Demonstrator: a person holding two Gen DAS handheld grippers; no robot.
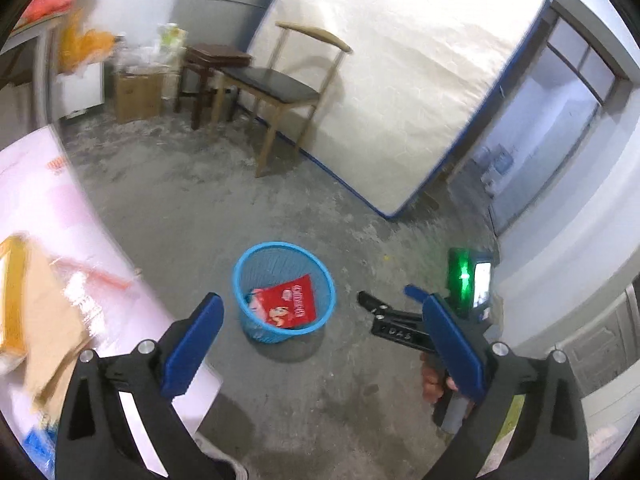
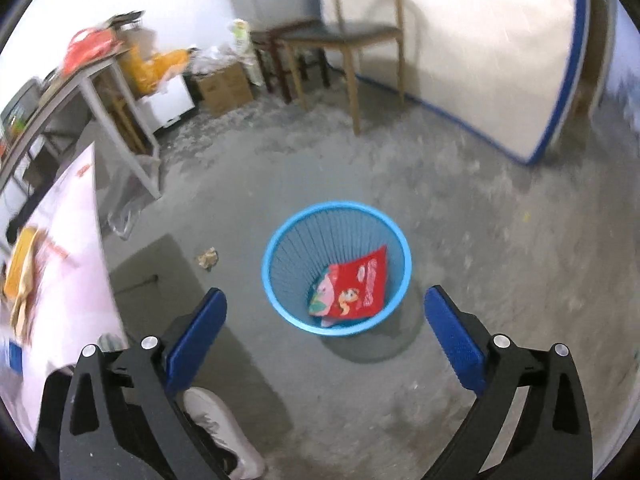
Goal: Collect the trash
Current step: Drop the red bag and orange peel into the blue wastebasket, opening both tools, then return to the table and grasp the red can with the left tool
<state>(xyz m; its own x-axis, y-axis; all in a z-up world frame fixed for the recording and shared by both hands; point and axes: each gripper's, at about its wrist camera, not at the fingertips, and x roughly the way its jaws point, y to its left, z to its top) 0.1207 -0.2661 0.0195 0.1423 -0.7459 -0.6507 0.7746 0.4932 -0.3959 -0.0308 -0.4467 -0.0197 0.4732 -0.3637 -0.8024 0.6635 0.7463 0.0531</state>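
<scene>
On the concrete floor, at lower centre of both views, stands the blue bin, upright, with a red wrapper leaning inside against its far right wall and a paler packet tucked under it. Both tongs hang above the floor with nothing between their pads. The left gripper has its jaws wide apart, and so does the right gripper; neither touches anything.

One loose scrap lies on the floor in the right-wrist view, left of the bin and near it, just beyond the left pad of the right gripper. It looks crumpled, with no clear long axis; blur hides more. The left-wrist view does not show it, probably because the table edge at the left of that frame covers it.

More clutter sits on the table at the left edge of both frames: a flat brown card and a yellow thing, both smeared by motion.

The coming move seems to turn on that scrap: it lies up and left of the right tongs, well short of the chair at top centre. The right gripper appears nearer to it, since it alone has it in sight. With no long axis to line up, any approach angle should serve, then a short carry rightward to the bin.
</scene>
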